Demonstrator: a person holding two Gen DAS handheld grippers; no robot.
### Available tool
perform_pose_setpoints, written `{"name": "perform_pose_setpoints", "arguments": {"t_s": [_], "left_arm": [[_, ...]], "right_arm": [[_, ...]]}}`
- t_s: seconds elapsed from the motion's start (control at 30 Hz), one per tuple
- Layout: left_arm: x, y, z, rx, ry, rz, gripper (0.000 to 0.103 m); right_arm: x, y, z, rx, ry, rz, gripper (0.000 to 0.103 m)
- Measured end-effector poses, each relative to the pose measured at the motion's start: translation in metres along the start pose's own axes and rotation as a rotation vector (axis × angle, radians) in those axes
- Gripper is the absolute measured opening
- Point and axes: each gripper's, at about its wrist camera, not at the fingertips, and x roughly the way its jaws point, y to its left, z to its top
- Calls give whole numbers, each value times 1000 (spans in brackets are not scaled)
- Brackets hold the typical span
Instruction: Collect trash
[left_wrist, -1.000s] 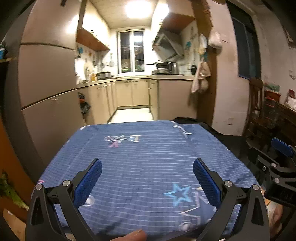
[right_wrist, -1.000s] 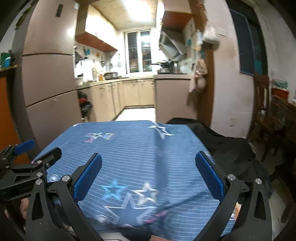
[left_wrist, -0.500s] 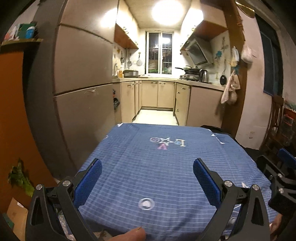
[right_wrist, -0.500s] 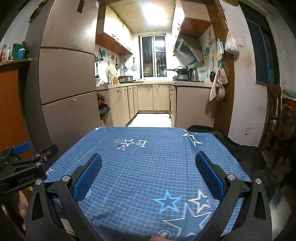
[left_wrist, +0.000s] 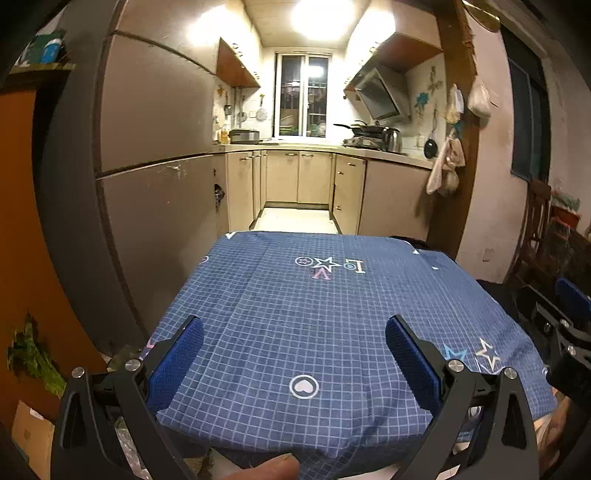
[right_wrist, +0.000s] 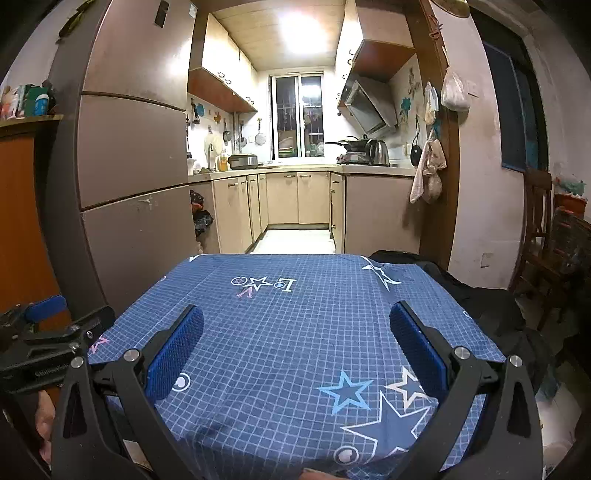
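The left claw is spread wide and holds nothing, the same as one second ago. Its view has swung to the left and come level, so the blue cloth now lies straight ahead of the fingers and not slanted under them. This looks to me more like searching than reaching. No trash shows on the cloth between or beyond the fingers. Low on the left of this claw stands a cardboard box, and what is inside it I cannot see. High on the right, far ahead, pale bags hang on a post with something soft in them. The right claw is also spread and empty, as it was before. Its view was tilted and is now upright and steady, with more of the cloth ahead of it. Here too the cloth carries only its printed stars and no loose thing. Ahead and to the left, beside the fridge, hang dark bags that look full; whether they hold trash I cannot tell. No bin shows in either view. A bare cloth fits both a table already picked over and a search that must go elsewhere.
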Motion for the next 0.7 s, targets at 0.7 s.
{"name": "perform_pose_setpoints", "arguments": {"t_s": [0.7], "left_arm": [[16,-15,-15,17,21,-20,98]], "right_arm": [[0,-3,-8,-5,12,-1,98]]}}
